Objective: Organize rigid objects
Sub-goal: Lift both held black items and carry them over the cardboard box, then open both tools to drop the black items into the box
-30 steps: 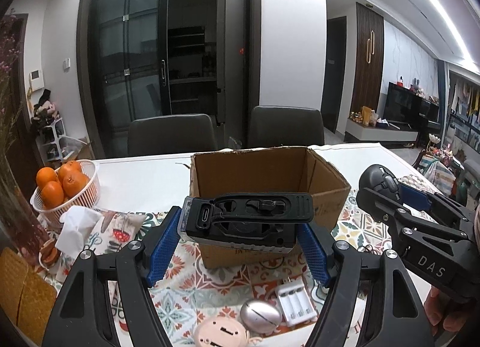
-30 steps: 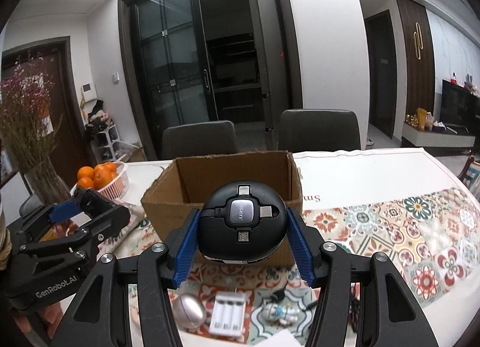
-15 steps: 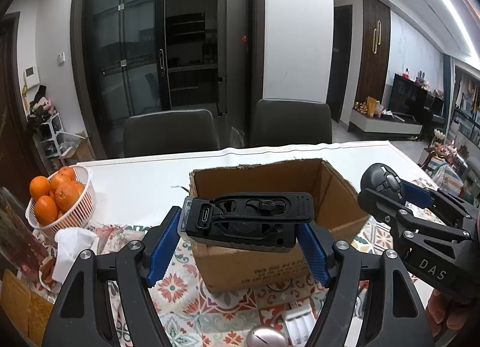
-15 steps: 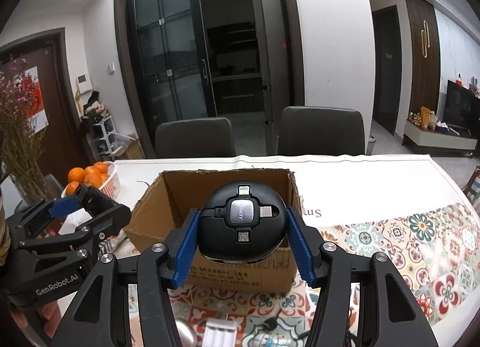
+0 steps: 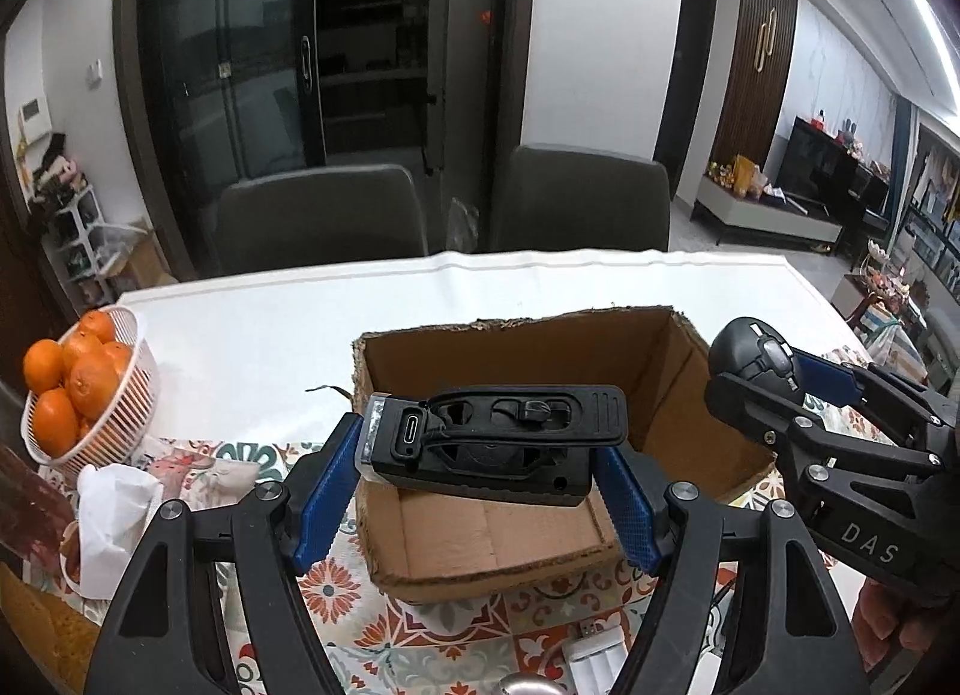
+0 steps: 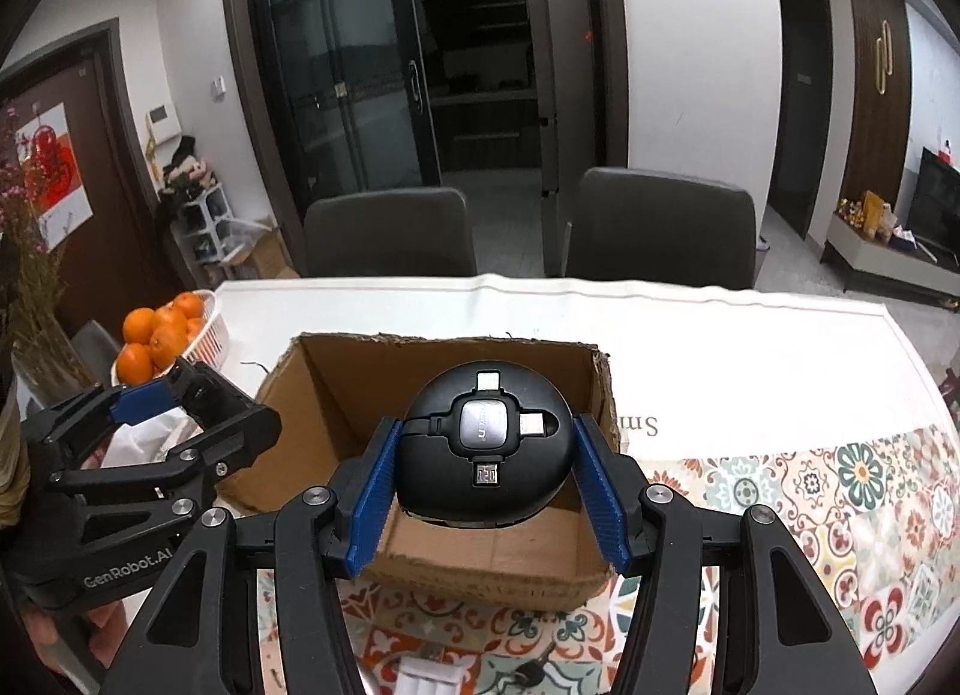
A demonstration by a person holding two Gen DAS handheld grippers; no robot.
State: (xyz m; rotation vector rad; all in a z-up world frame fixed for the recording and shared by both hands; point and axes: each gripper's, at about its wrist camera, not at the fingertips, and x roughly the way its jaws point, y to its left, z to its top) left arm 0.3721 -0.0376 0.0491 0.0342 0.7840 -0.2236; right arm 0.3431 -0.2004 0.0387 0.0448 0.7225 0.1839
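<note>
The left gripper (image 5: pixel 480 479) is clamped on a black rectangular device (image 5: pixel 489 434) with a USB-C port at its left end, its blue finger pads (image 5: pixel 327 494) pressing the two short ends so the device hangs level above the open cardboard box (image 5: pixel 516 539). The right gripper (image 6: pixel 483 479) is clamped on a round black retractable charging cable (image 6: pixel 486 446), the pads (image 6: pixel 375 494) gripping its left and right sides, and it hovers over the same box (image 6: pixel 324 395) nearer the box's right wall. The box stands on a patterned mat (image 6: pixel 840 491) near the front edge of the table, its top fully open with ragged cut rims, and its floor (image 5: pixel 498 533) shows bare cardboard under the held device. In the left wrist view the right gripper (image 5: pixel 774 371) sits just beside the box's right rim, and in the right wrist view the left gripper (image 6: pixel 198 401) sits at the box's left rim, so both tools crowd the opening from either side. Behind the box the white tabletop (image 5: pixel 480 293) runs to the far edge, where two grey chairs (image 6: pixel 390 233) stand. A white basket of oranges (image 5: pixel 78 389) sits at the table's left edge, apart from the box, with a crumpled tissue (image 5: pixel 111 521) in front of it. A white battery holder (image 6: pixel 429 677) lies on the mat at the front edge below the grippers.
</note>
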